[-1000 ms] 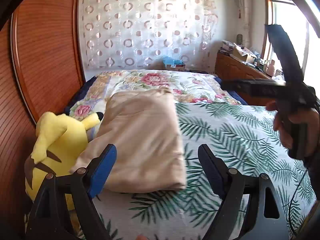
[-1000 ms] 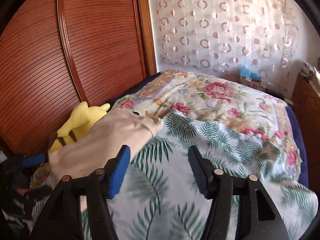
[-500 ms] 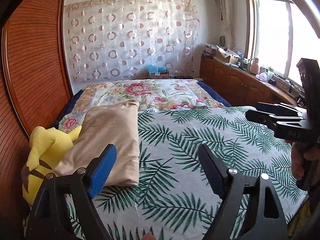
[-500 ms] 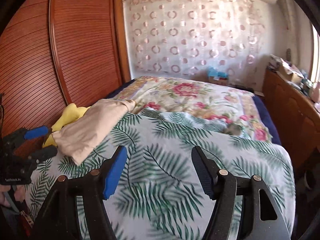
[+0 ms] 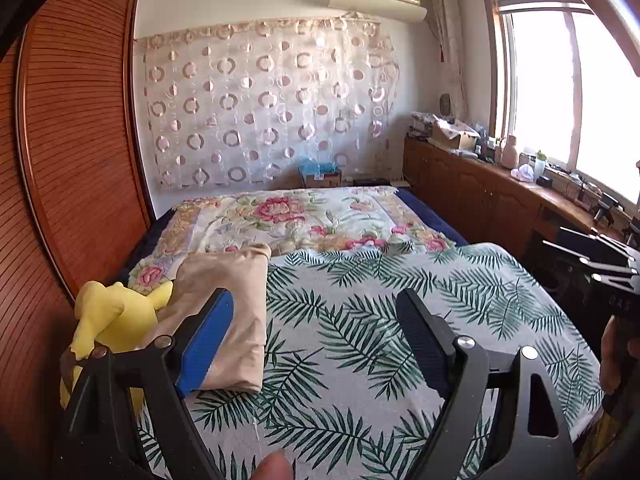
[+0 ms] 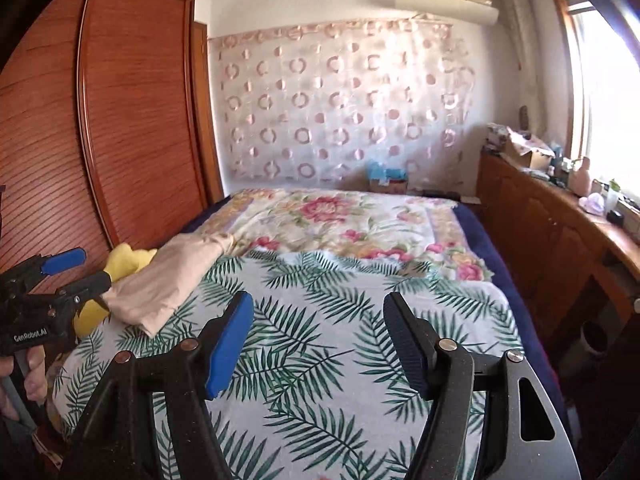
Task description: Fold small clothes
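Palm-print bed cover [image 5: 360, 320] with folded beige garment [image 5: 232, 312] beside yellow plush [image 5: 116, 320], possibly touching; both 2-finger claws, left gripper [image 5: 316, 340] and right gripper [image 6: 320, 340], wide, empty

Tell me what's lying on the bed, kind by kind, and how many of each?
Folded beige garment: 1
Yellow plush toy: 1
Palm-leaf sheet: 1
Floral quilt: 1
Total: 4
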`<action>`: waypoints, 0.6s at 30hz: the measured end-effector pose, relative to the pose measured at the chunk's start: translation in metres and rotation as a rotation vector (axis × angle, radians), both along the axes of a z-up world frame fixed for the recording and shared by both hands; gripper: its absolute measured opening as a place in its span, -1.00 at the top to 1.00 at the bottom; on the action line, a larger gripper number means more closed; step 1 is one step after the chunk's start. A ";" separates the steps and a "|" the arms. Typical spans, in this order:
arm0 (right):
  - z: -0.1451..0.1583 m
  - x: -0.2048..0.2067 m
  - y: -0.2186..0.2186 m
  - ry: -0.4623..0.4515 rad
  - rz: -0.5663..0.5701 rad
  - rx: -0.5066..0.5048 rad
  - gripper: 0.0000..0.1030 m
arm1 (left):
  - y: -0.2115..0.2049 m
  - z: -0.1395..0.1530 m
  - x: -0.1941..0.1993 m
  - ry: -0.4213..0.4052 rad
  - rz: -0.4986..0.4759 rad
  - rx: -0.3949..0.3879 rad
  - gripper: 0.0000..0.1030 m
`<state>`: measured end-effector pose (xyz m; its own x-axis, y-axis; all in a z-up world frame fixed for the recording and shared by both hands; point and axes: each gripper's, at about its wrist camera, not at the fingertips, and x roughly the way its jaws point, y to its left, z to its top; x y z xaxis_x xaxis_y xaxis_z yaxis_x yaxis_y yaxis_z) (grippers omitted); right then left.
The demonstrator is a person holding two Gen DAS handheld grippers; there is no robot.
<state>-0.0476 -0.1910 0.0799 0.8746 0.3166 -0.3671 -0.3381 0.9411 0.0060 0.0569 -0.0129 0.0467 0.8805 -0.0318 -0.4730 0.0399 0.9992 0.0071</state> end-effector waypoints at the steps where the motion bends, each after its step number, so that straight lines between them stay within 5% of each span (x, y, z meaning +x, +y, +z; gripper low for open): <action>1: 0.002 -0.007 0.000 -0.008 -0.006 0.004 -0.48 | 0.000 0.004 -0.002 -0.008 0.006 0.000 -0.63; 13: 0.001 -0.050 0.003 -0.050 -0.043 0.032 -0.56 | -0.003 0.023 -0.012 -0.053 -0.001 -0.017 -0.63; 18: -0.004 -0.030 -0.004 -0.047 -0.045 0.044 -0.56 | -0.003 0.023 -0.013 -0.053 0.000 -0.015 -0.63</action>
